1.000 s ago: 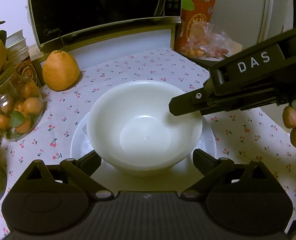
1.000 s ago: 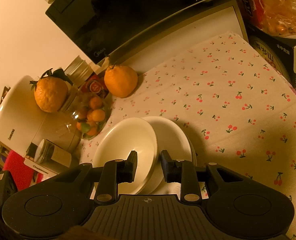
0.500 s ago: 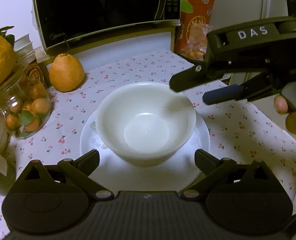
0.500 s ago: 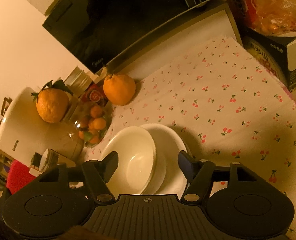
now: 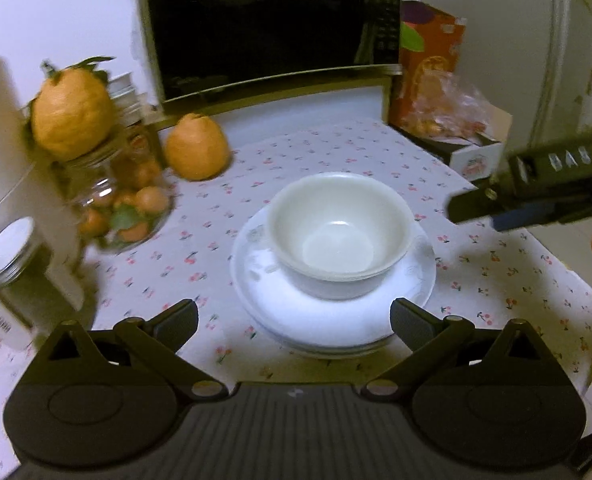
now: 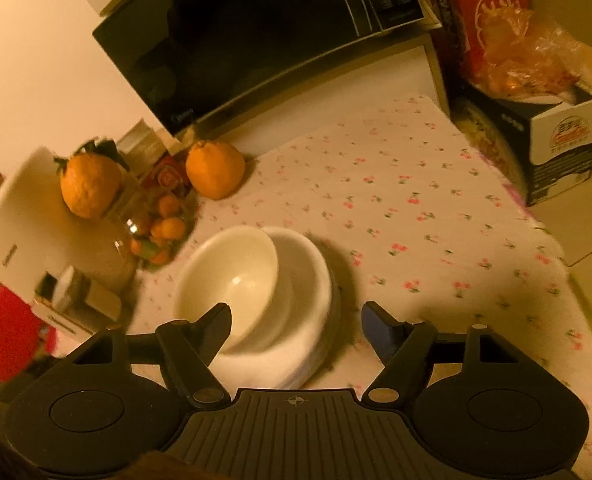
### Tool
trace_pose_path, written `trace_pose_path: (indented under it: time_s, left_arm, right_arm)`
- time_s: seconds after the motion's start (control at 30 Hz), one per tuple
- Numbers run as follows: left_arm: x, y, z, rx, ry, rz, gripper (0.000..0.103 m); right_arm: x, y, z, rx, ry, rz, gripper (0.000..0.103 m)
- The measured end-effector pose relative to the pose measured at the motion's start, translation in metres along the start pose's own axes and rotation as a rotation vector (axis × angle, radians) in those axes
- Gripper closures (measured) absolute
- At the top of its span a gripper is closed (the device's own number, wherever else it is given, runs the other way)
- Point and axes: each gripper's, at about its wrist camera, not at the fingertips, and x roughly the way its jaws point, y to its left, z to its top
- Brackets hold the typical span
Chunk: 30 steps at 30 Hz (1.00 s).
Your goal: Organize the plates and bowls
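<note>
Bowl (image 5: 338, 236) sits in middle of plates (image 5: 332, 320) on cloth (image 5: 336, 148). Left gripper (image 5: 294, 316) wide open, holds nothing — stack dead ahead at 12 o'clock. Right gripper (image 6: 296, 320) jaws opening, nothing pinched — bowl at its 11 o'clock, just past left finger. Both near; left lines up better.

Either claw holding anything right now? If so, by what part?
Nothing held. The left claw stands open short of the plate stack; the right claw is opening, with nothing between its pads, clear of the bowl.
</note>
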Motion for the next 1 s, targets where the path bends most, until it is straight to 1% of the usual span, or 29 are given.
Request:
trace_pose_path:
  time_s: [0.07, 0.2, 0.27, 0.3, 0.47, 0.53, 0.57, 0.73, 0.83, 0.87, 0.9, 1.0]
  left_arm:
    - [-0.004, 0.001, -0.001, -0.029, 0.016, 0.026, 0.001]
    - [-0.010, 0.006, -0.001, -0.090, 0.062, 0.085, 0.001]
    - [-0.014, 0.008, -0.003, -0.122, 0.082, 0.115, 0.001]
    - [-0.016, 0.008, -0.004, -0.141, 0.090, 0.125, 0.001]
    - [-0.028, 0.002, -0.012, -0.189, 0.106, 0.155, 0.001]
    - [-0.031, -0.001, -0.014, -0.201, 0.106, 0.166, 0.000]
    - [-0.033, -0.002, -0.016, -0.209, 0.108, 0.170, 0.000]
    - [-0.037, -0.006, -0.021, -0.256, 0.122, 0.177, 0.000]
    - [-0.038, -0.010, -0.023, -0.257, 0.131, 0.189, 0.000]
    - [-0.037, -0.011, -0.024, -0.259, 0.138, 0.197, 0.000]
    - [-0.037, -0.011, -0.024, -0.261, 0.144, 0.203, 0.000]
    - [-0.038, -0.011, -0.022, -0.279, 0.140, 0.219, 0.000]
  right_arm:
    - [-0.006, 0.001, -0.003, -0.015, 0.009, -0.026, 0.030]
    - [-0.020, 0.006, -0.008, -0.030, 0.009, -0.043, 0.030]
    - [-0.027, 0.011, -0.012, -0.044, 0.014, -0.055, 0.026]
    - [-0.032, 0.013, -0.015, -0.052, 0.008, -0.062, 0.022]
    - [-0.046, 0.025, -0.028, -0.091, 0.008, -0.070, 0.019]
    - [-0.049, 0.030, -0.034, -0.116, 0.002, -0.084, 0.014]
    - [-0.050, 0.032, -0.038, -0.132, -0.005, -0.093, 0.013]
    - [-0.048, 0.039, -0.054, -0.197, -0.003, -0.132, 0.013]
    - [-0.046, 0.045, -0.058, -0.238, 0.009, -0.148, 0.012]
    - [-0.045, 0.046, -0.059, -0.241, 0.006, -0.153, 0.010]
    - [-0.043, 0.046, -0.060, -0.235, 0.007, -0.160, 0.006]
    - [-0.037, 0.046, -0.063, -0.223, 0.036, -0.165, 0.005]
